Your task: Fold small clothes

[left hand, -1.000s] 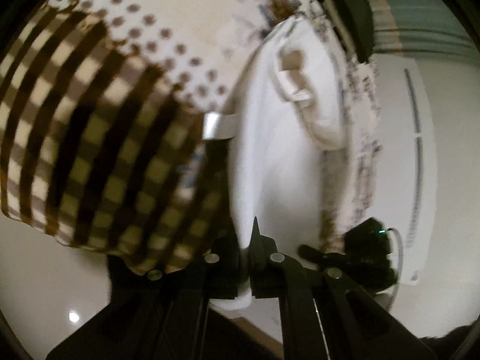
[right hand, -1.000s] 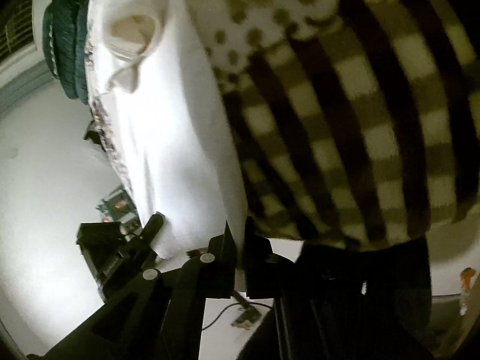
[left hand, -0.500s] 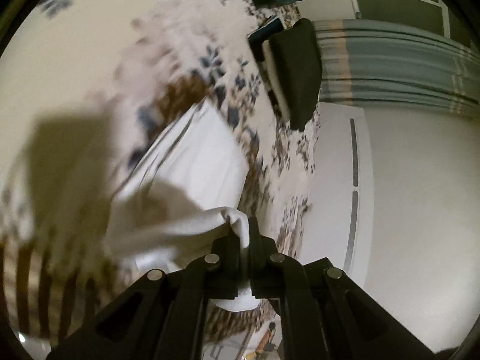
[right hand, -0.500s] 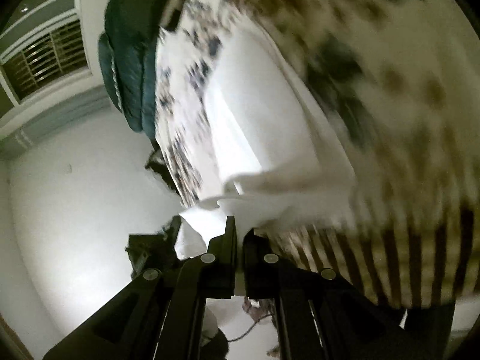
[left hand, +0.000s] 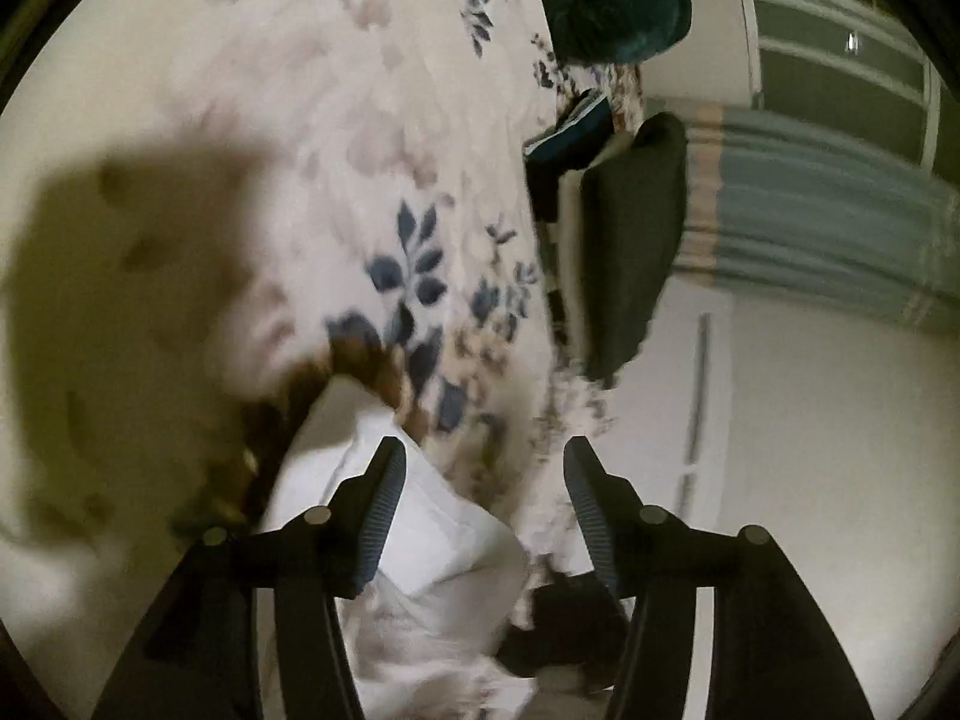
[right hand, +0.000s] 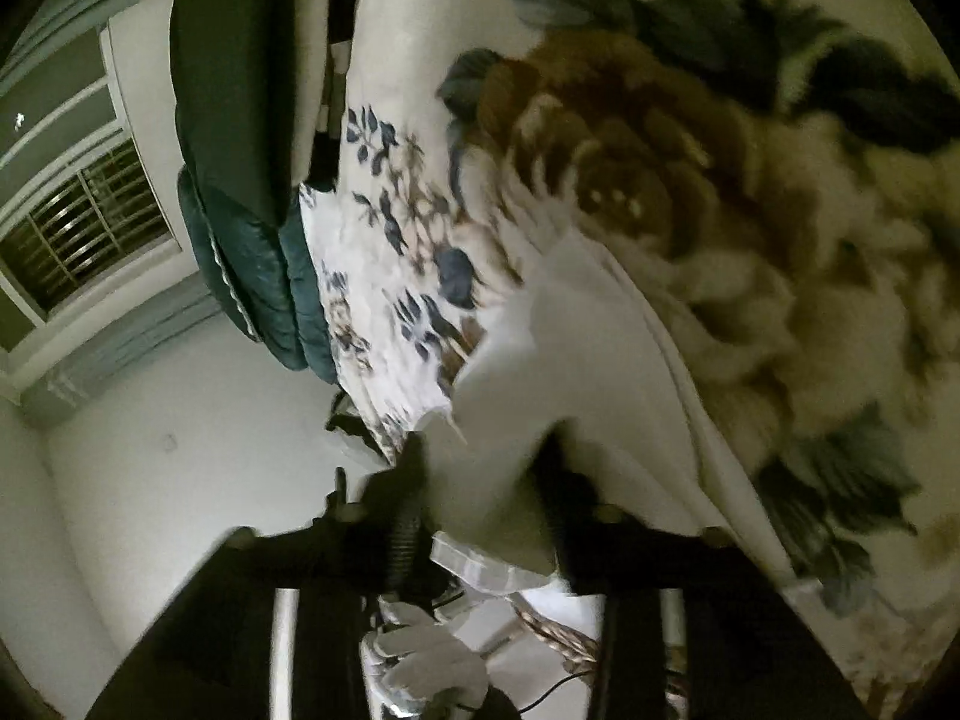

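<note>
matt white cloth garment (left hand: 420, 516), floral bedsheet (left hand: 336, 120)

open right tongs (right hand: 480, 480), white garment (right hand: 576, 360), floral bedspread (right hand: 750, 210)

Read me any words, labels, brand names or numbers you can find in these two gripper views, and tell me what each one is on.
None: no readable text shows in either view.
white garment: plain cloth, no label or print visible.
floral bedspread: only flower and leaf patterns, blurred.
left gripper and right gripper: black fingers, no markings visible.
</note>
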{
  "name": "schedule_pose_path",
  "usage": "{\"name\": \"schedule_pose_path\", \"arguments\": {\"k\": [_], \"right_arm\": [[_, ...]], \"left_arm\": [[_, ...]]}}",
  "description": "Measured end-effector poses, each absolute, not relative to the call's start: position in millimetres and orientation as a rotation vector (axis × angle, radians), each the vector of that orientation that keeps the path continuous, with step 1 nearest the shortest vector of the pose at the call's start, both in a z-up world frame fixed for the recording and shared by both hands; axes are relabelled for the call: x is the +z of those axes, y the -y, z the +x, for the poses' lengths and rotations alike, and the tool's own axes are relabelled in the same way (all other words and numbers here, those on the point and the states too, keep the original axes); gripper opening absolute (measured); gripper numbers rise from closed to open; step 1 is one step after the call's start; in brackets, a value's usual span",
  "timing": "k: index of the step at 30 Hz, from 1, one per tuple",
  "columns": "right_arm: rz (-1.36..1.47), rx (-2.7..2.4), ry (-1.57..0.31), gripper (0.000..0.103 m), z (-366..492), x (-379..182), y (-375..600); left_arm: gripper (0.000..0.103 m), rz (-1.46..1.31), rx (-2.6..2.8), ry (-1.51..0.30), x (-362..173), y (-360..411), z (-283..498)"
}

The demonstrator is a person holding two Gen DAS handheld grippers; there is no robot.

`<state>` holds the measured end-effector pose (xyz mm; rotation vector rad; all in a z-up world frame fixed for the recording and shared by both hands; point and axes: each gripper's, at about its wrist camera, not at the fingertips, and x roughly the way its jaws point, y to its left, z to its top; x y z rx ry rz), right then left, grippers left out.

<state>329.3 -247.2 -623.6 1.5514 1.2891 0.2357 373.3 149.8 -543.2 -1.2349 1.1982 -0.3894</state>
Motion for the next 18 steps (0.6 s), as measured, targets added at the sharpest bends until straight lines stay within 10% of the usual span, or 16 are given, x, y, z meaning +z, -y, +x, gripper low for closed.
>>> {"name": "schedule_pose_path", "arguments": {"k": [15,17,18], "right_arm": [[0.951,0.202,-1.441,0.051,368,-604,230],[0.916,0.187,-1.432,0.042,371,-603,227],[0.886,0.176,-1.421,0.014,376,-599,225]], "left_arm": [[0.055,-0.523,-0.494,-1.387,-539,-89,370],[0.003,-0.440,-0.493,-1.349,-537,-76,374],[0.002,-0.419,-0.498,-1.344,-536,-72,378]]}}
